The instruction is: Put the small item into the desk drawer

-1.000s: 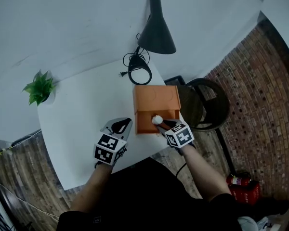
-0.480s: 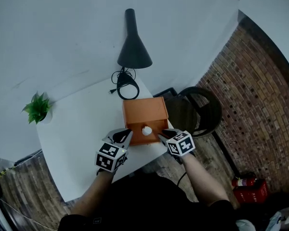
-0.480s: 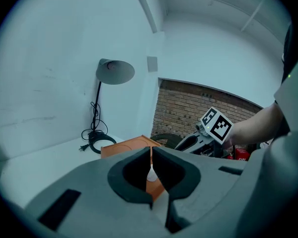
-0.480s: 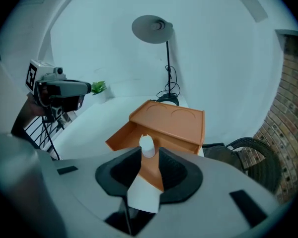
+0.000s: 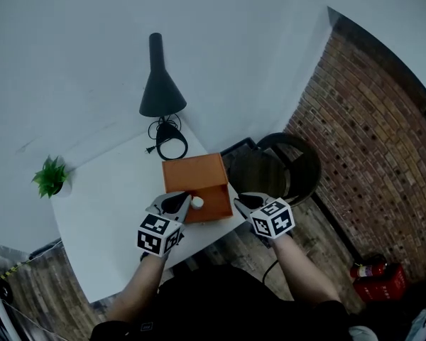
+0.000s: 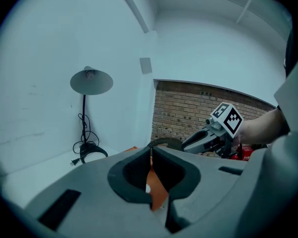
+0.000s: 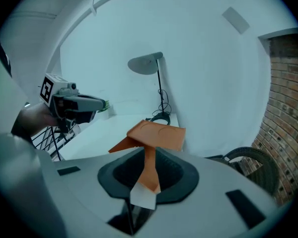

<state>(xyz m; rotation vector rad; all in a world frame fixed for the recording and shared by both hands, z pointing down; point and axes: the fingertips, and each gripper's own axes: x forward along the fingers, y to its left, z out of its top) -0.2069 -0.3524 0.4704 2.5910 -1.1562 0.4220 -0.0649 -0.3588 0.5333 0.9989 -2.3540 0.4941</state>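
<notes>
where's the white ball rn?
Head view, centre: the ball lies in the open drawer at the near face of the orange box, toward the drawer's left end, right beside the left gripper.

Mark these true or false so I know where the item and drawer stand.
The orange drawer box is open. True.
The small white item is gripped by the right gripper. False: it lies in the drawer; those jaws, which have just been closing, have nothing between them.
The lamp stands behind the box. True.
The potted plant sits on the box. False: it stands at the table's far left corner.
</notes>
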